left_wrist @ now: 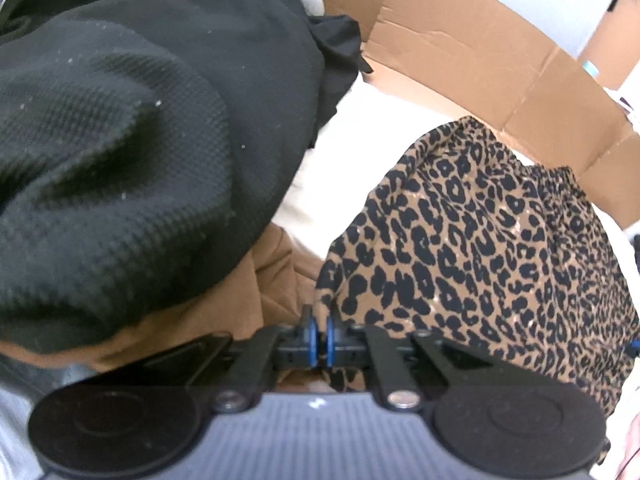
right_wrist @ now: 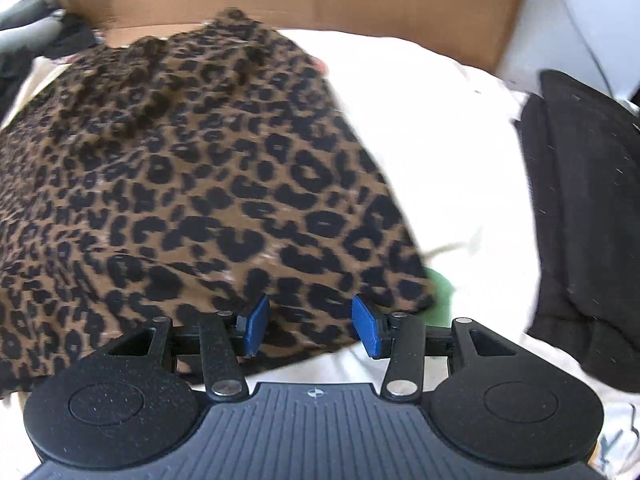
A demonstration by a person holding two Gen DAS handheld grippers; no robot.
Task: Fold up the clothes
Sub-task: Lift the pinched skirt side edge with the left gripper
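Note:
A leopard-print garment (left_wrist: 480, 240) lies spread on a white sheet (left_wrist: 360, 128). My left gripper (left_wrist: 319, 334) is shut on the garment's near corner, and the cloth runs between the blue pads (left_wrist: 309, 338). In the right wrist view the same leopard-print garment (right_wrist: 180, 168) fills the left and middle. My right gripper (right_wrist: 311, 326) stands open over its near hem, with cloth lying between the blue pads (right_wrist: 255, 324) but not pinched.
A black waffle-knit garment (left_wrist: 120, 140) is heaped at the left over brown cloth (left_wrist: 256, 280). A cardboard box wall (left_wrist: 460, 40) runs along the back. Folded black clothing (right_wrist: 584, 208) lies right of the white sheet (right_wrist: 440, 140), with something green (right_wrist: 440, 284) at the leopard hem.

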